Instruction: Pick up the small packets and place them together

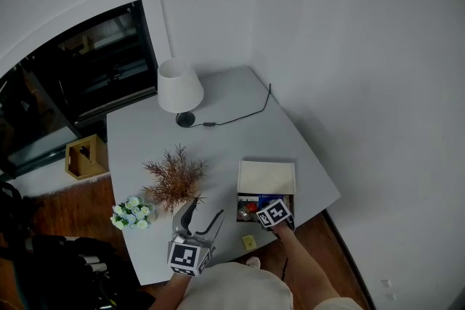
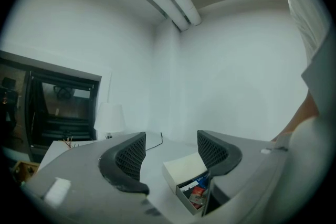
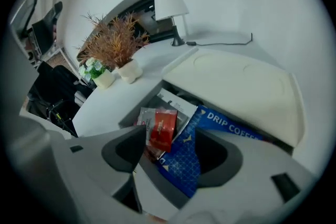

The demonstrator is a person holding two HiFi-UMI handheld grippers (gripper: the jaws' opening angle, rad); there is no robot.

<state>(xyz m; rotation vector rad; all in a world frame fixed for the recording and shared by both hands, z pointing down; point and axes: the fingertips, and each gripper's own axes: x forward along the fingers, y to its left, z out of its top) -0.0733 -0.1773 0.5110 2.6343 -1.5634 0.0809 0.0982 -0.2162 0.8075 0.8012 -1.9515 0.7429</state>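
Note:
A white box stands open at the table's front right, with small packets inside. My right gripper reaches into it. In the right gripper view its jaws close around a red packet and a blue drip coffee packet, which fill the gap between the pads. More packets lie behind them in the box. A small yellow packet lies on the table in front of the box. My left gripper hovers open and empty over the table's front edge, left of the box.
A white lamp with a black cord stands at the back of the grey table. A dried plant and a small flower pot sit at the left. A wooden crate rests on the floor.

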